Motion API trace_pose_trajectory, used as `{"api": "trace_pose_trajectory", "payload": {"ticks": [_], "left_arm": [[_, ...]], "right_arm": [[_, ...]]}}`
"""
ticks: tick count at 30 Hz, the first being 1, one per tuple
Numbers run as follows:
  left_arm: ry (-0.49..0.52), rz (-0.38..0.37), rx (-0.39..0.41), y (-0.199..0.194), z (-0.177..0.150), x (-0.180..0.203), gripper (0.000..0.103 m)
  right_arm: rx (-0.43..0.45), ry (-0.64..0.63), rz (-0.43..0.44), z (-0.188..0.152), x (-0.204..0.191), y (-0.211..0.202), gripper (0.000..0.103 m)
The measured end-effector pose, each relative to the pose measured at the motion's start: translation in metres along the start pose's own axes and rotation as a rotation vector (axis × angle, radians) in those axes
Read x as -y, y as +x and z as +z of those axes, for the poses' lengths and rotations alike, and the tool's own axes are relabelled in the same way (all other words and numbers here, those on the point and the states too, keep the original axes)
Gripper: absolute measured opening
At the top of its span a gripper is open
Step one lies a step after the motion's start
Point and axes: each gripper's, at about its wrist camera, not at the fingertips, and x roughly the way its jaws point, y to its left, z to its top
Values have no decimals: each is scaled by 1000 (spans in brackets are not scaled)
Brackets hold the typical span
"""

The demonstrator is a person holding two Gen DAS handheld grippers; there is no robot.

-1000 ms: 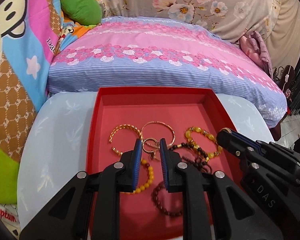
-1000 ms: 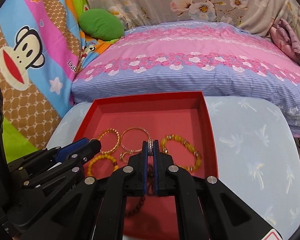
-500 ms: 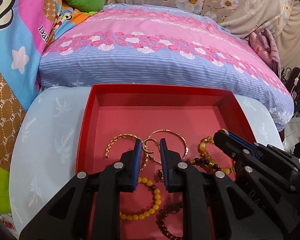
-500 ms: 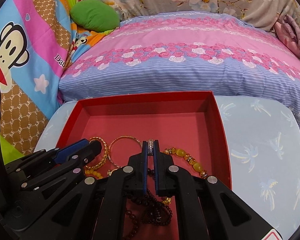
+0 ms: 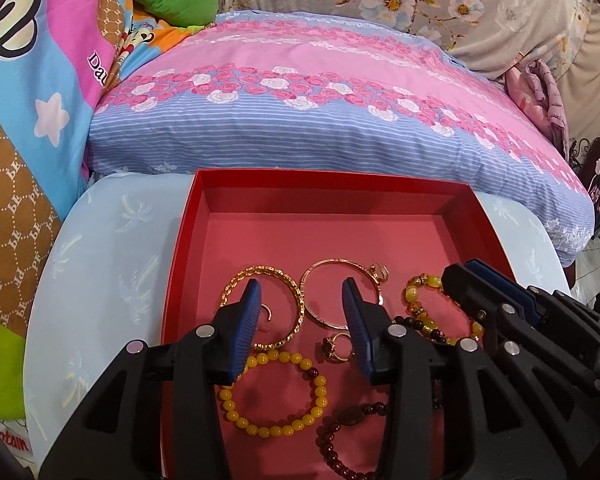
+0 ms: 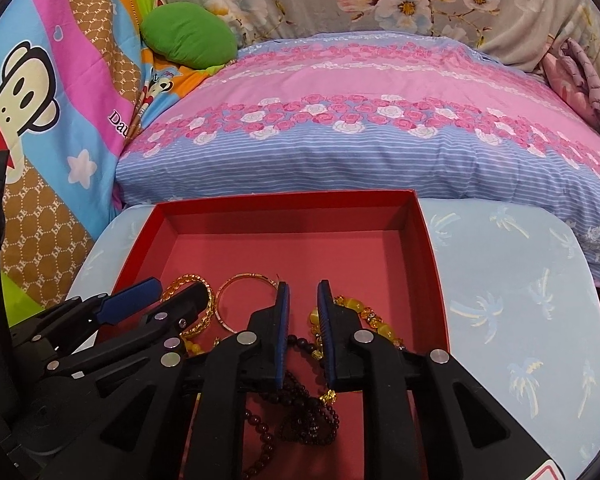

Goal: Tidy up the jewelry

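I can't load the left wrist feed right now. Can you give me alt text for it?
The left tongs stand open over a red tray of jewelry, jaws just widened and pressing on nothing, above a gold cuff bangle, a thin gold hoop bangle, a ring and a yellow bead bracelet. The right tongs reach in from the right, over an amber bead bracelet.

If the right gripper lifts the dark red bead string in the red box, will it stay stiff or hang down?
The dark red bead string lies in loose, crumpled loops, so it would probably hang limp. Being round and glossy, its beads may slip between the pads. It overlaps other beads, so it might drag them.
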Motion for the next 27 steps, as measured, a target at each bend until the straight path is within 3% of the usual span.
{"api": "trace_pose_trajectory", "payload": {"ticks": [27], "left_arm": [[32, -3, 58, -80, -37, 27, 40]], "right_arm": [[59, 25, -6, -36, 3, -90, 16]]}}
